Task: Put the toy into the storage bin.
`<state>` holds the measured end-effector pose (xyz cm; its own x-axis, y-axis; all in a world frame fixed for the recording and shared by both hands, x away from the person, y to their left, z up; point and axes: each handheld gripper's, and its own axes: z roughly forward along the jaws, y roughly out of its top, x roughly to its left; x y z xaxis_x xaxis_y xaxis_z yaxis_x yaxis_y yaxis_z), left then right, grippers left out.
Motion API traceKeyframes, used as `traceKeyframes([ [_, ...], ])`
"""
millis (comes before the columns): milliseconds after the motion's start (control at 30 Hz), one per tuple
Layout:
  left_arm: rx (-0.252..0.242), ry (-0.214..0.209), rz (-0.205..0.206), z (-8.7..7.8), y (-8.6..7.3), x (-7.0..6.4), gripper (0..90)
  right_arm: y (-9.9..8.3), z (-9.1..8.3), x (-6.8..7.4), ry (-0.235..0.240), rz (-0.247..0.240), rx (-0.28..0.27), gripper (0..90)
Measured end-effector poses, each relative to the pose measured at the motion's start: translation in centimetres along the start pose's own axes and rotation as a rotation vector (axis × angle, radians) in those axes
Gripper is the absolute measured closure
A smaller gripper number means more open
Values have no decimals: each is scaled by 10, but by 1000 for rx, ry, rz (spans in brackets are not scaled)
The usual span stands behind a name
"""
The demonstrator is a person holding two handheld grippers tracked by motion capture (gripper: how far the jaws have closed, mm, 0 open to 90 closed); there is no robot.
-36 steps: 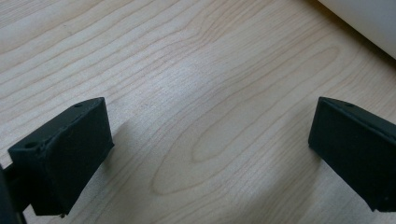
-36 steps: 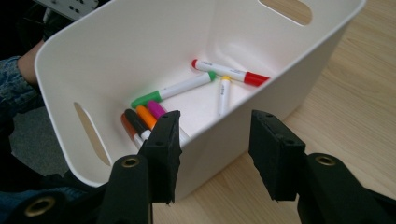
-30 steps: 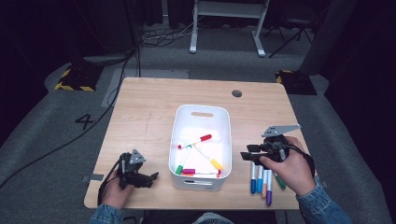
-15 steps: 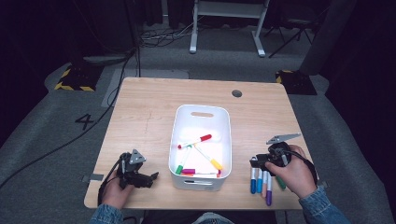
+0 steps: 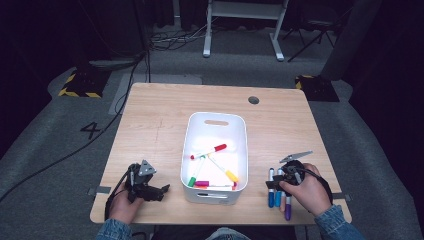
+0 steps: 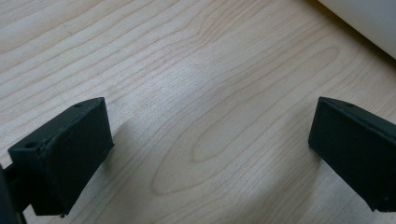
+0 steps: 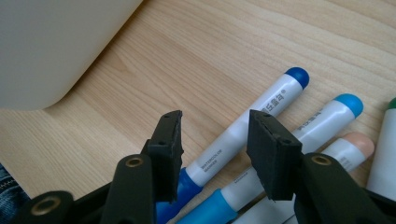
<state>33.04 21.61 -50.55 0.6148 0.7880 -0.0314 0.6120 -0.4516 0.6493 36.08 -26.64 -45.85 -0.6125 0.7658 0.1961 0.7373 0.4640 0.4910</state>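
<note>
1. Right gripper [image 5: 278, 183] sits low over the row of markers at about 4 o'clock on the tabletop [image 5: 160, 125], gripped in the person's right hand [image 5: 306, 191].
2. In the right gripper view its jaws stand narrowly parted, straddling the dark blue marker [image 7: 252, 123]; the white barrel runs up between them, and whether the pads touch it I cannot tell.
3. That dark blue marker lies flat on the wood, cap end pointing to 1 o'clock in the right gripper view, just beside the light blue marker [image 7: 322, 119], which lies parallel to it.
4. A peach-capped marker [image 7: 357, 145] lies next in line, and a green-capped one [image 7: 390, 140] pokes in at the right edge.
5. From the high view the loose markers [image 5: 278, 187] lie side by side, just right of the white bin [image 5: 243, 150], at the near right of the tabletop.
6. The bin stands at the centre of the tabletop and holds several more markers, a red-capped one [image 5: 209, 150] and a yellow-capped one [image 5: 223, 170] among them.
7. Left gripper [image 5: 161, 190] rests at 7 o'clock on the tabletop, held in the left hand [image 5: 122, 205], well apart from the markers.
8. In the left gripper view its jaws are spread wide over bare wood, nothing between them, with the bin's white wall [image 6: 364, 18] at the upper right corner.
</note>
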Motion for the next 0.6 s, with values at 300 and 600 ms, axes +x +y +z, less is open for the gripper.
traceKeyframes([
  [300,0,0,0,0,0,0,0,-2,7,6,22,7,-36,547],
  [600,0,0,0,0,0,0,0,8,28,20,21,-49,-4,593],
])
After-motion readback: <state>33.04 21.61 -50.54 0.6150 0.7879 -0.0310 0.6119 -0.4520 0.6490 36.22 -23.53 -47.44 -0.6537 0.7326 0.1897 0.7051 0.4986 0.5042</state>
